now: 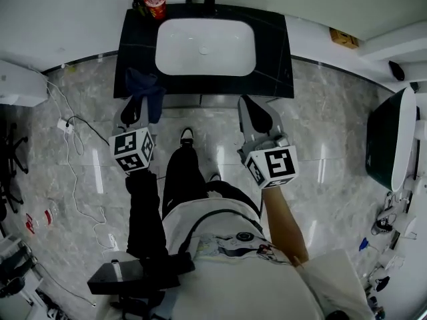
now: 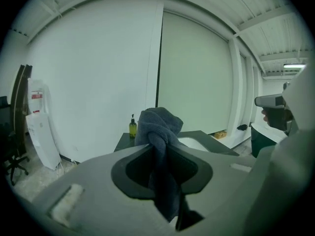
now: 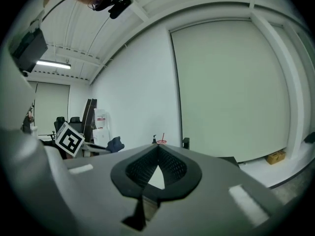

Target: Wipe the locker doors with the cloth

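Note:
A dark blue cloth [image 1: 148,89] hangs bunched from my left gripper [image 1: 135,107], whose jaws are shut on it. In the left gripper view the cloth [image 2: 158,127] bulges above the jaws and trails down between them, in my left gripper [image 2: 160,149]. My right gripper [image 1: 253,111] is level with it on the right, its tips shut with nothing between them [image 3: 157,149]. Both point toward the black counter [image 1: 137,39] and the tall pale panels [image 2: 197,73] behind it. From the right gripper view, the left gripper's marker cube [image 3: 70,139] and the cloth [image 3: 114,144] show at the left.
A white sink [image 1: 205,45] is set in the counter, with a red cup [image 1: 156,4] and a soap bottle [image 2: 133,127] at its back left corner. A dark tub [image 1: 390,145] stands at the right, a cardboard box [image 1: 343,39] by the wall. Cables [image 1: 73,172] lie on the floor at the left.

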`<state>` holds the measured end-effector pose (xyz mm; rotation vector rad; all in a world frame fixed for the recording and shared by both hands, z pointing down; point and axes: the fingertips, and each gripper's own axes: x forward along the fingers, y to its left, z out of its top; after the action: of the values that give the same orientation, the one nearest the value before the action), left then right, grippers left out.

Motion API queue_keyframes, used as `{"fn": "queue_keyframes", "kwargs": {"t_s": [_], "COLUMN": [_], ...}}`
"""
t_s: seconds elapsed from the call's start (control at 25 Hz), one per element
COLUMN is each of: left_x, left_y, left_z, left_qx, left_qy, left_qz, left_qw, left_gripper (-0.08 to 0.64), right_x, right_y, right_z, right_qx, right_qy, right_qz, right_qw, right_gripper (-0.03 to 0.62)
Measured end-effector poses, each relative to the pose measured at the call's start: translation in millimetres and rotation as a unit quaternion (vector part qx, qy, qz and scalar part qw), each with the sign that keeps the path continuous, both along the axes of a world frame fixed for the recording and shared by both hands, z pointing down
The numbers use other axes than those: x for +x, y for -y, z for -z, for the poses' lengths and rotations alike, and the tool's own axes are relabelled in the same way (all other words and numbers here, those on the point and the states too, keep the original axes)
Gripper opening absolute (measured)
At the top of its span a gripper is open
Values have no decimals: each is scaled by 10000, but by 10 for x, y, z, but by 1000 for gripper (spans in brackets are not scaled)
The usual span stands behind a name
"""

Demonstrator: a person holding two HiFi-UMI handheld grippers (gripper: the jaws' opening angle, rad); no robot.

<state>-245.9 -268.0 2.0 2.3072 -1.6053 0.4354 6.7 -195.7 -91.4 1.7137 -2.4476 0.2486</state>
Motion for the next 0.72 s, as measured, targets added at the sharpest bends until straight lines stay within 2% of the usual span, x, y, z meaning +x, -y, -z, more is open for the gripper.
{"fn": "queue_keyframes", "kwargs": {"t_s": [0.32,0.52,0.72], "left_x": [170,79,-27], "left_y": [-1005,-1260,-1369], "left_z": [418,475,304], "left_qx": [544,677,780], "left_qy": [16,-12,70], "left_qz": [300,402,154], "left_qw": [9981,9969,9968], "left_gripper": [78,78,80], "right_x": [366,358,182], "right_y": [-936,-1215,-1311], "right_z": [0,-7,-178], "right_qx": [143,154,165], "right_qy": [263,292,291], "right_qz": [-44,-93,-112], "right_qw": [9995,9994,9994], "right_gripper": [5,5,5]}}
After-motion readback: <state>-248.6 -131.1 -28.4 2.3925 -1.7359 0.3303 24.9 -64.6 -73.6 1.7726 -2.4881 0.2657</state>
